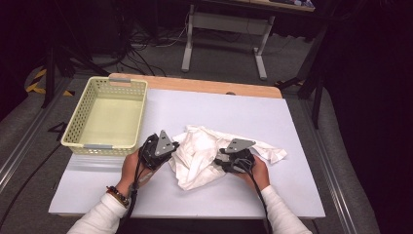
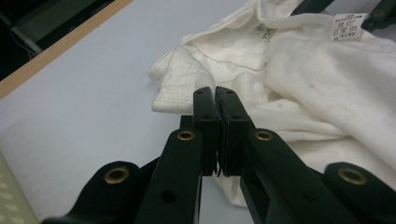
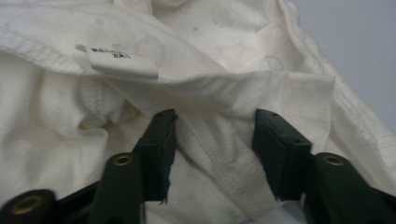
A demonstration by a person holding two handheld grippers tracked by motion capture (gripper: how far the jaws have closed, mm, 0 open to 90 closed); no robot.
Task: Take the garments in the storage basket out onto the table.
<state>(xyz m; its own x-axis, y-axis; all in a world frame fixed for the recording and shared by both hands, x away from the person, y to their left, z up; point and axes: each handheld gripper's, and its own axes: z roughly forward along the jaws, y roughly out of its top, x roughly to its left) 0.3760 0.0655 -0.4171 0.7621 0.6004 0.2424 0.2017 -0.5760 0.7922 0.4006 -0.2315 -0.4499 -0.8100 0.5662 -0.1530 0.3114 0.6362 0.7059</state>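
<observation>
White cotton, a crumpled garment (image 1: 209,153) with a printed care label (image 3: 123,63), is heaped near the front middle of the pale grey table (image 1: 292,195), between the two hand-held grippers. An empty cream plastic basket (image 1: 80,139) is set at the table's far left corner, apart from the cloth.

The left gripper (image 2: 215,100) is seen clenched, its jaws pressed flat together at the garment's left edge; whether a thin fold is pinched between them cannot be told from the left gripper view. The right gripper (image 3: 212,135) is seen released, its jaws standing apart with a seamed ridge of fabric lying between them, not yet pressed by either pad.

The work in hand is judged to be the gathering or spreading of the garment. Several faults could arise from here. If the right jaws are closed on the ridge as it lies, more than one layer may be caught, so that the cloth would be lifted in a bunch rather than by a single edge. If the left jaws hold nothing, the left side would be left behind when the hands are drawn apart. A loose fold could also be dragged off the table's front edge.
</observation>
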